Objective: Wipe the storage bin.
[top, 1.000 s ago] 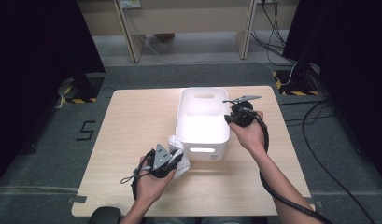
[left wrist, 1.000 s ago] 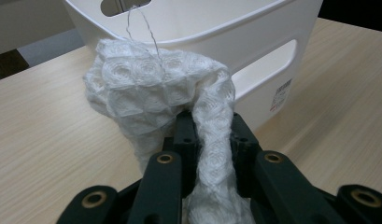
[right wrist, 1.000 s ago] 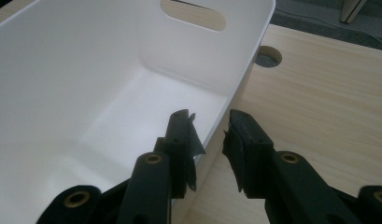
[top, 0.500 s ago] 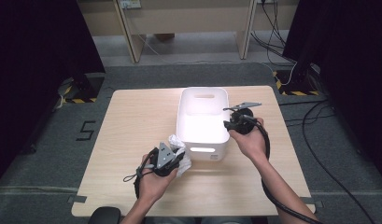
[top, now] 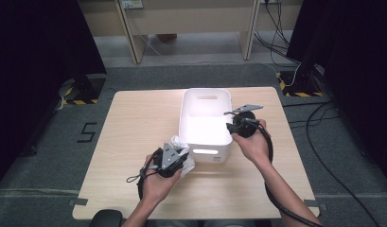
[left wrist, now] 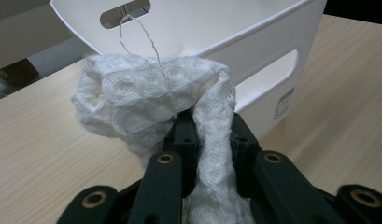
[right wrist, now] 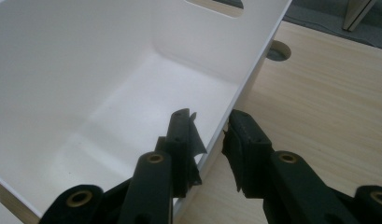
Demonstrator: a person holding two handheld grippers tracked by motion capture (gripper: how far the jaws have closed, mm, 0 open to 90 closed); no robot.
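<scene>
While table (top: 134, 123) carries white bin (top: 205, 137) at centre, right gripper (right wrist: 212, 135) straddles its 3 o'clock wall, jaws either side, seemingly clamped. Left gripper (left wrist: 209, 135) at bin's 7 o'clock, jaws pinched on white knitted cloth (left wrist: 132, 98) just beside the bin's near wall.

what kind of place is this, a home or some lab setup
Most likely a lab or recording bay, not a home: a bare wooden table on grey carpet, black curtains on both sides, loose cables and hazard-striped tape on the floor.
</scene>
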